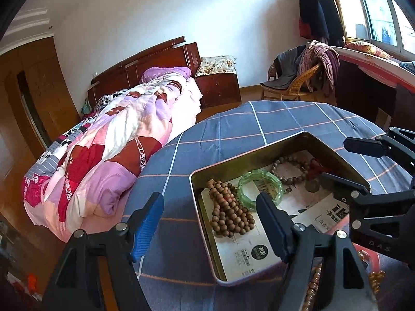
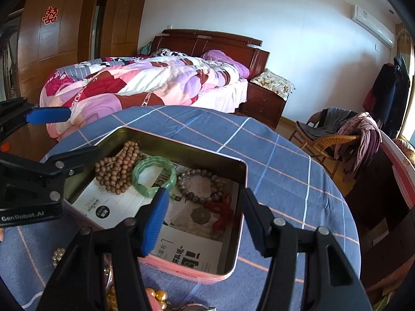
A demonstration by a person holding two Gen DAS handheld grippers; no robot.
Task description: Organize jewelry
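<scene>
1. The left gripper point(image 1: 210, 223) is hovering with its jaws standing apart and nothing between them, one finger over the tin point(image 1: 205, 235) and the other outside its wall; the right gripper point(image 2: 202, 223) is likewise gaping and empty over the tin's near right corner.
2. The jewelry is lying inside the open tin on the checked tablecloth point(image 2: 280, 160): a long strand of wooden beads point(image 2: 119, 171) at about 10 o'clock in the right wrist view, a green bangle point(image 2: 154, 175) at 12, a darker bead bracelet point(image 2: 201, 185) with a red tassel point(image 2: 224, 213) at 2; gold beads point(image 2: 157, 296) are waiting loose outside, at 6 o'clock by the gripper's base.
3. The bangle is looking rigid, slick and probably breakable, so pinching across its band seems wisest; the bead strands are looking limp and light, likely sagging unless taken where they bunch.
4. The left gripper's body is reading "GenRobot.AI"; printed paper point(image 2: 114, 207) is lining the tin, its characters too small to read.
</scene>
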